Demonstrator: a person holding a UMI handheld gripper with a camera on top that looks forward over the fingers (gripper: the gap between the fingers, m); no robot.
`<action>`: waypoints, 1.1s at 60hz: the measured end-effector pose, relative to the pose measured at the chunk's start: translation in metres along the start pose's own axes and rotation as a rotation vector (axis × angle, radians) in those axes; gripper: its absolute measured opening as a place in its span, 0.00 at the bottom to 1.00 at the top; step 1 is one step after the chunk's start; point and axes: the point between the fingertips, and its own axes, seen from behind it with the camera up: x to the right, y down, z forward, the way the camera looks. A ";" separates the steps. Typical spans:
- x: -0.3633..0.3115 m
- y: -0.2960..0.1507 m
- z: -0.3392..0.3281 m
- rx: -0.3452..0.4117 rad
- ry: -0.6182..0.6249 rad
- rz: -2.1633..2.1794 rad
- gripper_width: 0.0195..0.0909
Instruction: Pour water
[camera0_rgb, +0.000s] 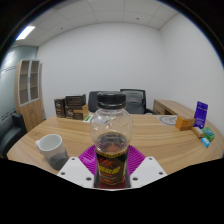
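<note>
A clear bottle (110, 140) with a dark cap (110, 100) was seen upright between the two fingers of the gripper (111, 171), its lower part set against the magenta pads (88, 157) on either side. The fingers were drawn in against the bottle's sides and appeared clamped on it, though the contact itself was partly hidden by the bottle's body. A dark label (110, 168) with yellow and red print was noted on the lower half of the bottle; the writing could not be read and no brand could be made out. The upper half of the bottle was transparent, and whether liquid stood in it could not be told. A white mug (52, 150) was recorded on the wooden table (160, 134), just to the left of the fingers and apart from the bottle, with its dark inside visible at the rim. The gripper was held level and pointed across the table toward the far wall, with the bottle kept vertical. No hand was caught in the view. Beyond the bottle a black office chair (130, 100) was placed at the far edge of the table. At the right end a purple box (201, 113) and a small brown box (184, 123) were noted, their print being too small to read. A wooden shelf (30, 92) was noted against the left wall.
</note>
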 end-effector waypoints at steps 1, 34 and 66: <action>0.000 0.000 0.000 0.001 0.000 0.002 0.21; -0.023 -0.038 -0.117 -0.096 0.063 0.009 0.93; -0.085 -0.080 -0.327 -0.116 0.137 0.027 0.93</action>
